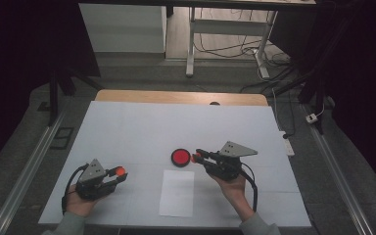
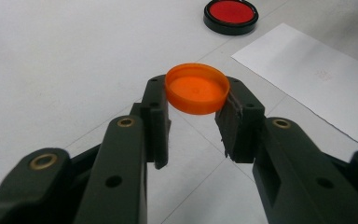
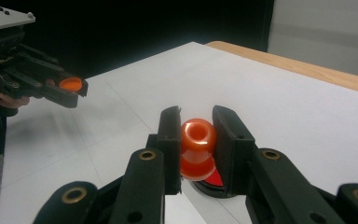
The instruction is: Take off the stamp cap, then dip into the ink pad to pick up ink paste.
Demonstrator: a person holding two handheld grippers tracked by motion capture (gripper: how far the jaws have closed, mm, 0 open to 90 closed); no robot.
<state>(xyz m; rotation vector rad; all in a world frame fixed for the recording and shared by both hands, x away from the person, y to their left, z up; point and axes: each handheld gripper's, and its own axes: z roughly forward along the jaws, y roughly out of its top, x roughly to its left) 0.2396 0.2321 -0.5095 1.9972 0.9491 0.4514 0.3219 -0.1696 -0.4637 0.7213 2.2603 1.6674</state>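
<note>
Each of the 2 black grippers, left gripper point(image 1: 119, 175) and right gripper point(image 1: 196, 155), carries brass-ringed pivot holes behind its jaws, a grey 3-cornered plate on top, a trailing black cable and grey sleeves behind.

Your right claw point(image 3: 196, 135) and its orange stamp point(image 3: 197, 149) hide most of the red pad point(image 3: 213, 178) at 6 o'clock.

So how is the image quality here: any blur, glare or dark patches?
High view: dim, surroundings nearly black, white table evenly lit. Left gripper view: orange cap sharp, near jaws soft. Right gripper view: orange stamp shows small highlights, background dark.
</note>
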